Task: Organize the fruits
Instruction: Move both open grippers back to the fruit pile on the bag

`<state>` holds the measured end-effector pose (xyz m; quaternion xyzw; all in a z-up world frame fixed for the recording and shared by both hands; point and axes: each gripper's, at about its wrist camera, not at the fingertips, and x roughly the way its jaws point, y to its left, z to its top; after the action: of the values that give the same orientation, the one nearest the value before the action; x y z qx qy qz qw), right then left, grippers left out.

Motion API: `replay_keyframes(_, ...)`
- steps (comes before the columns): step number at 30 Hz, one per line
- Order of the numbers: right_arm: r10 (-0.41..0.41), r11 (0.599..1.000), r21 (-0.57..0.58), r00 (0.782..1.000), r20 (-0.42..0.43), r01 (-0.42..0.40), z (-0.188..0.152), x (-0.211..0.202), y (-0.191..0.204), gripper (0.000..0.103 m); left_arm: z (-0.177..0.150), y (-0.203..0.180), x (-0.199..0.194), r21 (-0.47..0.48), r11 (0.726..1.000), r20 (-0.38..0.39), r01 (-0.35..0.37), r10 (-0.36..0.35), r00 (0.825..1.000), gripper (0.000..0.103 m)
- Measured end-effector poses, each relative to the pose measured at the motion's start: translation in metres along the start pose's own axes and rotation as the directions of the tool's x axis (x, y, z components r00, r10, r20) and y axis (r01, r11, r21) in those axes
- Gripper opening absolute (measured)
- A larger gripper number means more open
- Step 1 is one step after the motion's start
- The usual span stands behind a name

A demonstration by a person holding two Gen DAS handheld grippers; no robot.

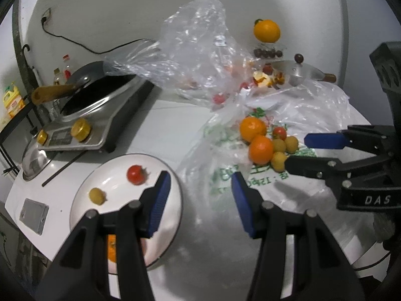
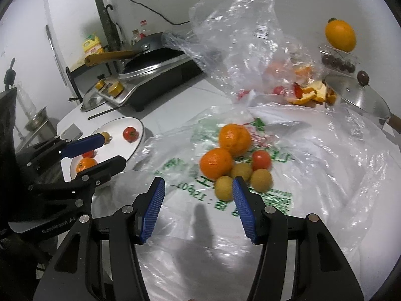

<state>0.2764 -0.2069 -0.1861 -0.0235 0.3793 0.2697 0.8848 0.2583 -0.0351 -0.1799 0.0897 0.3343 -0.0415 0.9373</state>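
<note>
A white plate (image 1: 117,190) holds a tomato (image 1: 136,174), a small yellow fruit (image 1: 97,195) and an orange (image 1: 111,250) half hidden under my left finger. My left gripper (image 1: 200,197) hovers open and empty over the plate's right edge. On a printed plastic bag (image 2: 190,215) lies a pile of two oranges (image 2: 216,163), a tomato (image 2: 261,160) and three yellow fruits (image 2: 261,180). My right gripper (image 2: 199,200) stands open just short of the pile, with one yellow fruit (image 2: 224,188) beside its right pad. The right gripper (image 1: 298,153) also shows in the left wrist view, the left gripper (image 2: 112,150) in the right.
An induction cooker (image 1: 100,125) with a wok (image 1: 95,85) stands behind the plate. A crumpled clear bag (image 1: 195,50) rises at the back, with orange peels (image 2: 310,92), a pot lid (image 2: 358,95) and an orange on a box of dark fruit (image 2: 340,37). A phone (image 1: 33,215) lies left of the plate.
</note>
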Motion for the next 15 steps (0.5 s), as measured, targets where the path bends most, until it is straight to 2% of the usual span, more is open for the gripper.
replay_keyframes(15,-0.016,0.998,0.058,1.0,0.003,0.015,-0.005,-0.002,-0.042,0.059,0.013,-0.038,0.025,0.057,0.998,-0.034,0.041,-0.039,0.999,0.052)
